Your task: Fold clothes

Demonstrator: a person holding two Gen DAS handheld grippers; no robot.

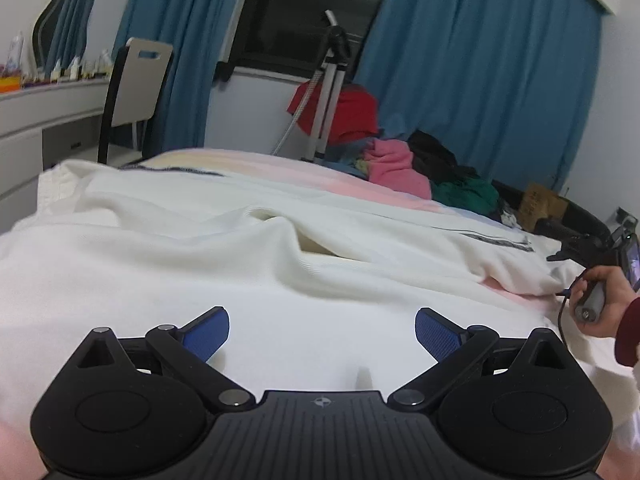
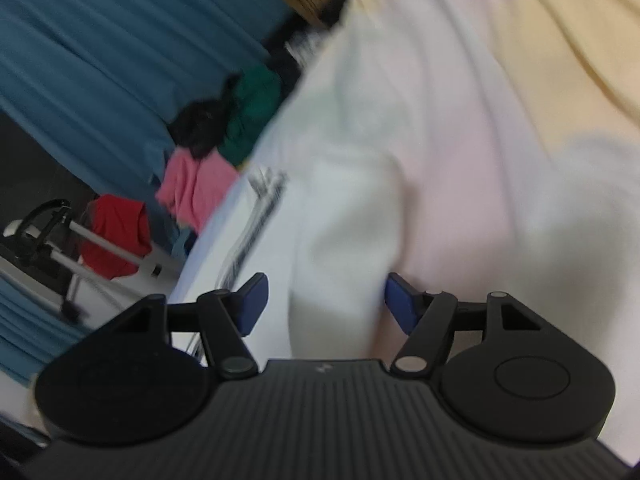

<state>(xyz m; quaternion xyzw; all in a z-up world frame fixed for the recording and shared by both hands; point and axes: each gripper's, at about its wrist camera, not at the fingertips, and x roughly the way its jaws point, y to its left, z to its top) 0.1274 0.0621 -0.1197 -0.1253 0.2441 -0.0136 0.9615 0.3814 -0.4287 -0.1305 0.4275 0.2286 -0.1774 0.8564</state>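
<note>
Grippers, left (image 1: 322, 334) and right (image 2: 326, 304), both released, hover over white garment (image 1: 240, 232) on bed (image 1: 280, 162), probably seeking edges.

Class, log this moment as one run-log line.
left gripper: open, over white garment | right gripper: open, fabric fold between fingers | fold: not started

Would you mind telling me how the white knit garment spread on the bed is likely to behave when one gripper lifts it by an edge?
The white knit garment will probably drape limply; it already lies in soft ridges. Its thick-looking fabric suggests some weight. The open left gripper likely needs a gathered fold to grip.
</note>
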